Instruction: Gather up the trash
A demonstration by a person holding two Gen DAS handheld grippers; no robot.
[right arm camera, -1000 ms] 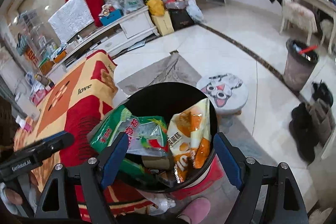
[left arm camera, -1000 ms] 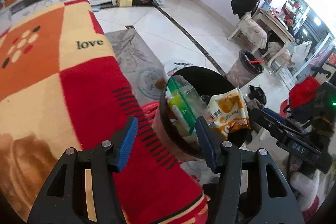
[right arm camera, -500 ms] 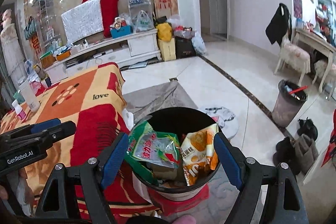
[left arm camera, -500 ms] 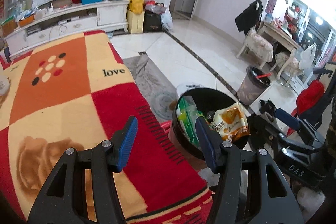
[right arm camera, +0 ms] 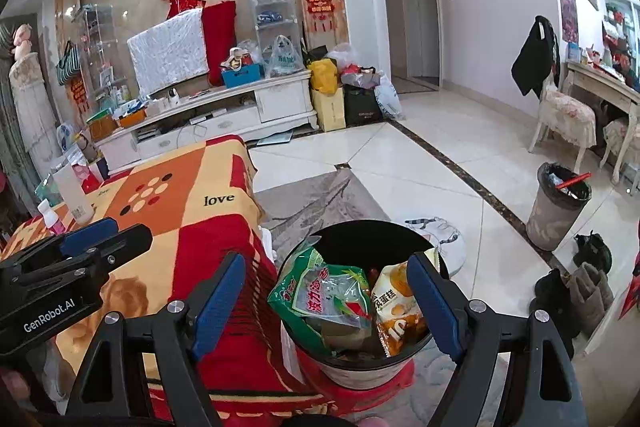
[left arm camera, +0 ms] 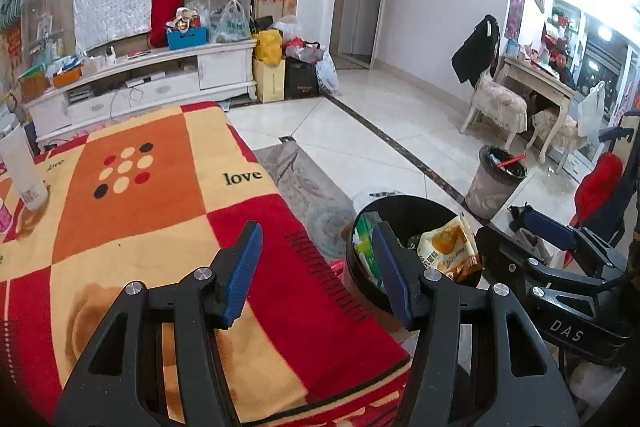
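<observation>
A round black-lined bin (right arm camera: 352, 231) (left arm camera: 416, 205) stands on the floor beside the blanket-covered table (left arm camera: 132, 211) (right arm camera: 188, 211). In it lie a green snack wrapper (right arm camera: 320, 291) (left arm camera: 362, 247) and an orange cake wrapper (right arm camera: 396, 307) (left arm camera: 448, 251). My right gripper (right arm camera: 326, 297) hangs above the bin, open, with nothing held between its blue pads. My left gripper (left arm camera: 316, 267) is over the table's near corner, open and empty. Each gripper shows at the edge of the other's view: the right gripper (left arm camera: 560, 267), the left gripper (right arm camera: 76, 259).
A white bottle (left arm camera: 22, 167) (right arm camera: 74, 197) and a small pink-capped bottle (right arm camera: 50, 217) stand at the table's far left. A second grey bin (left arm camera: 494, 179) (right arm camera: 556, 203) stands on the tiled floor near chairs (left arm camera: 498, 107). A grey rug (right arm camera: 320, 199) and a cat-print stool (right arm camera: 440, 233) lie behind the black bin. Shoes (right arm camera: 576, 287) sit right.
Both grippers have risen and tilted up, so the bin looks smaller and lower and more of the room shows. Jaw openings are unchanged.
</observation>
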